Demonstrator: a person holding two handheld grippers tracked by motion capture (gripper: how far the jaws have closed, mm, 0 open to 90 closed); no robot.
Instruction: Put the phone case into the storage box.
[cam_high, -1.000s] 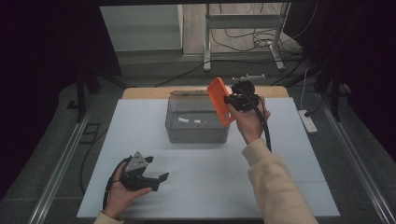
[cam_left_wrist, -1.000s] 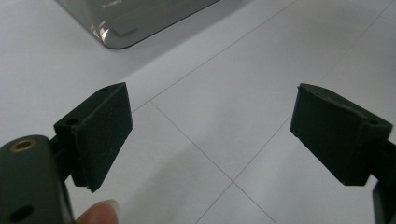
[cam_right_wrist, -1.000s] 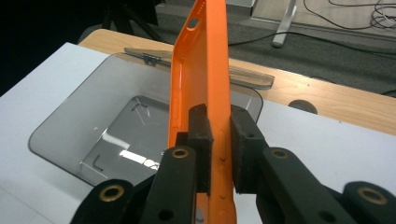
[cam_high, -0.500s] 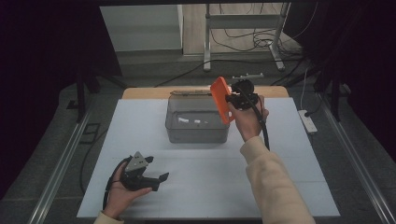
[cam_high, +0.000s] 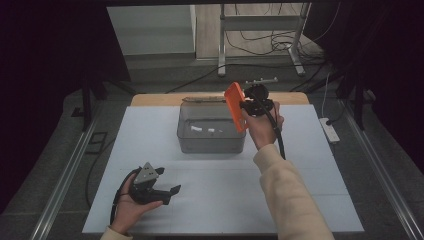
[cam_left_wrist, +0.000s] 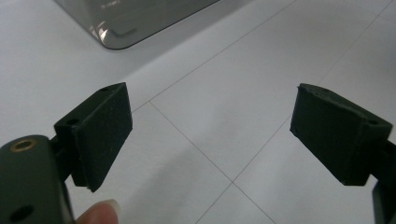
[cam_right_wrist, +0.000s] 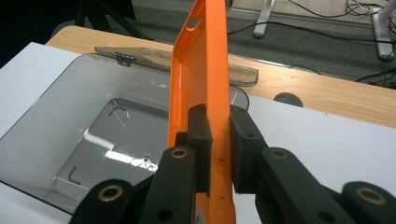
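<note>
The right tongs (cam_right_wrist: 219, 154) are pinched on one long side wall of a thin orange moulded-plastic phone case (cam_right_wrist: 201, 84), the two black pads pressing that rim from either side so the case stands on edge and rises straight away from the jaws, its camera cut-out at the far end. Such a shell is likely very light and springy rather than stiff: the wall between the pads can flex, and the smooth plastic may slip or pivot if the hold is loosened, so a grip low on the side rim near the middle of its length, as here, looks sound, while a hold near a corner would probably let it swing. It does not look fragile. Just below and to the left of the held case, in the right gripper view, lies an open smoky-grey transparent plastic box (cam_right_wrist: 84, 135), with its clear hinged lid (cam_right_wrist: 154, 60) laid back beyond it. Everything rests on a white-topped desk (cam_high: 300, 170). Well apart, on the near side of the desk, the left tongs (cam_left_wrist: 210, 135) are spread wide with nothing between them, the grey box corner just ahead.
</note>
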